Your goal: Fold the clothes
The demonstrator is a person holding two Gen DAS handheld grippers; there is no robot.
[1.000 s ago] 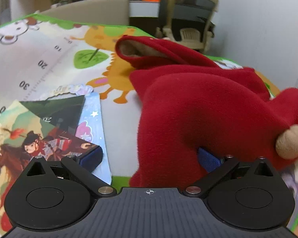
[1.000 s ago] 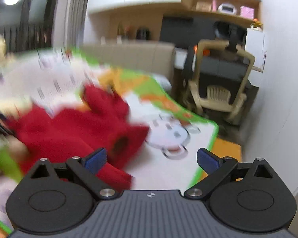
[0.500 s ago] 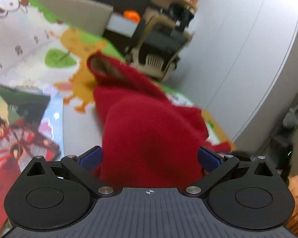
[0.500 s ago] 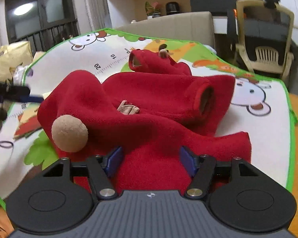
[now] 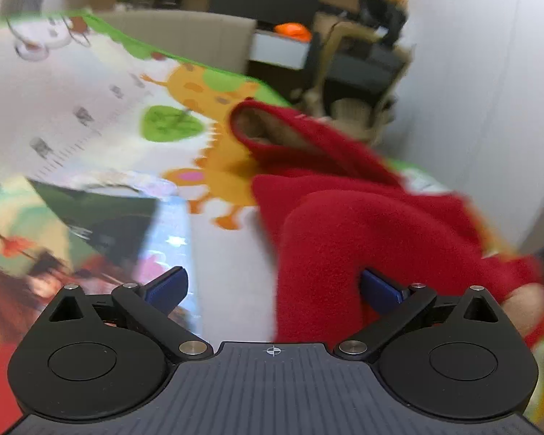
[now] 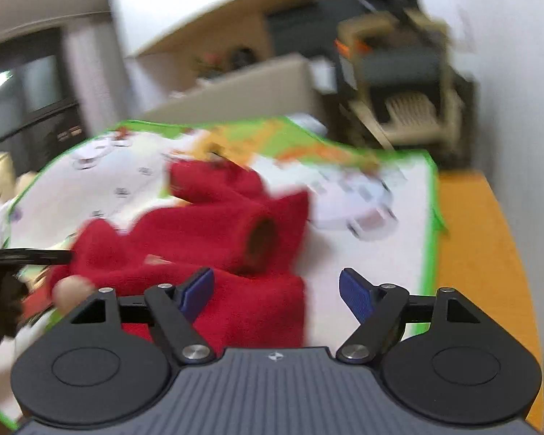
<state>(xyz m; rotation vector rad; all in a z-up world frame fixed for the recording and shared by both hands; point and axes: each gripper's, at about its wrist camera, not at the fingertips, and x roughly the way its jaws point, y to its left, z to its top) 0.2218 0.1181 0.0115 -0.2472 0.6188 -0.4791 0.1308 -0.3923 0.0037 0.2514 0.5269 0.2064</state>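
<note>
A red fleece garment [image 5: 373,224] lies crumpled on the play mat [image 5: 90,108], its hood opening [image 5: 264,130] facing away. My left gripper [image 5: 273,285] is open, and a fold of the red fleece reaches between its fingers on the right side. A tan pompom [image 5: 526,301] sits at the right. In the right wrist view the garment [image 6: 199,224] shows a sleeve opening [image 6: 261,243]. My right gripper [image 6: 277,291] is open just above the garment's near edge, with fleece under its left finger only. Both views are blurred.
A picture book [image 5: 54,239] lies on the mat left of the garment. Bare orange floor [image 6: 482,253] runs beyond the mat's green right edge. A beige chair [image 6: 409,105] and dark furniture stand at the far end. A black object [image 6: 3,279] sits at the left edge.
The left view swung left, so the fleece now fills only the right half of its jaw. The right gripper drew back from the garment and its fingers spread wider.
</note>
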